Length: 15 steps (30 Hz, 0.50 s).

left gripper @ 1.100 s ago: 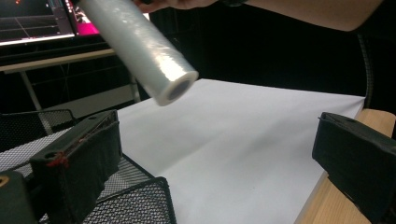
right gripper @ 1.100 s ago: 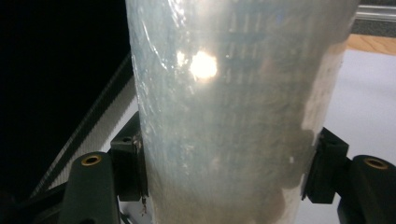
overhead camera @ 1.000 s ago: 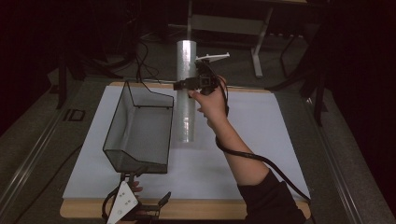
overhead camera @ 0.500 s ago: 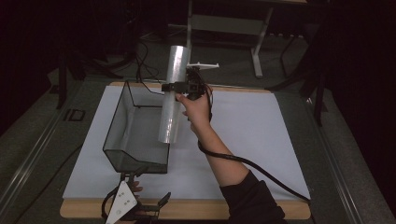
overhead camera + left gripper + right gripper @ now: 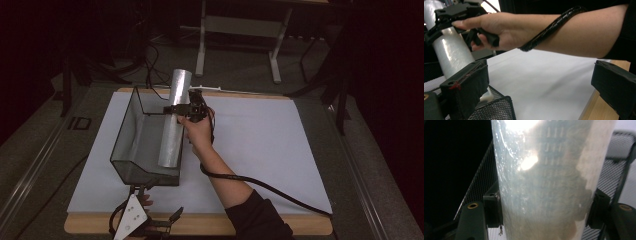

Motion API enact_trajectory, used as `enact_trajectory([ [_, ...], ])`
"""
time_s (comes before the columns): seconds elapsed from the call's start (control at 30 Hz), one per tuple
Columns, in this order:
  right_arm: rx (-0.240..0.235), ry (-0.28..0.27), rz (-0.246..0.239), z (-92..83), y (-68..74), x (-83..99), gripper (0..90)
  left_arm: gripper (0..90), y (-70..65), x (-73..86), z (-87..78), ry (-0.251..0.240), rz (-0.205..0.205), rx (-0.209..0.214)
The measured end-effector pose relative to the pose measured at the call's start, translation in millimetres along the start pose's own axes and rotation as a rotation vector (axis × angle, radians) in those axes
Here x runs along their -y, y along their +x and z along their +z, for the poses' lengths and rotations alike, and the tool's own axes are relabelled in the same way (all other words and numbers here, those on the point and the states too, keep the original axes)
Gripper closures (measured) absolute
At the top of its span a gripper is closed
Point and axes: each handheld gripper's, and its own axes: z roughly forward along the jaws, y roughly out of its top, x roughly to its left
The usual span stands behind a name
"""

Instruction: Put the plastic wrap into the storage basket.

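The right gripper (image 5: 176, 108) was clamped around a long silvery roll (image 5: 172, 120) near its upper part, jaws pressing both sides. The roll leaned over the right wall of a black mesh basket (image 5: 131, 135), its lower end inside. The basket sat on white paper (image 5: 260, 145) covering a wooden table (image 5: 300, 225). The left gripper (image 5: 150, 225) rested at the table's near edge, jaws spread apart.
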Motion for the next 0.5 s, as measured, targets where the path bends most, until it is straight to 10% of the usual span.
enact_trajectory([
  [0.5, 0.010, 0.117, 0.083, 23.8, -13.8, 18.9, 32.5, 2.0, 0.0, 0.1, 0.2, 0.000, 0.001, 0.004],
])
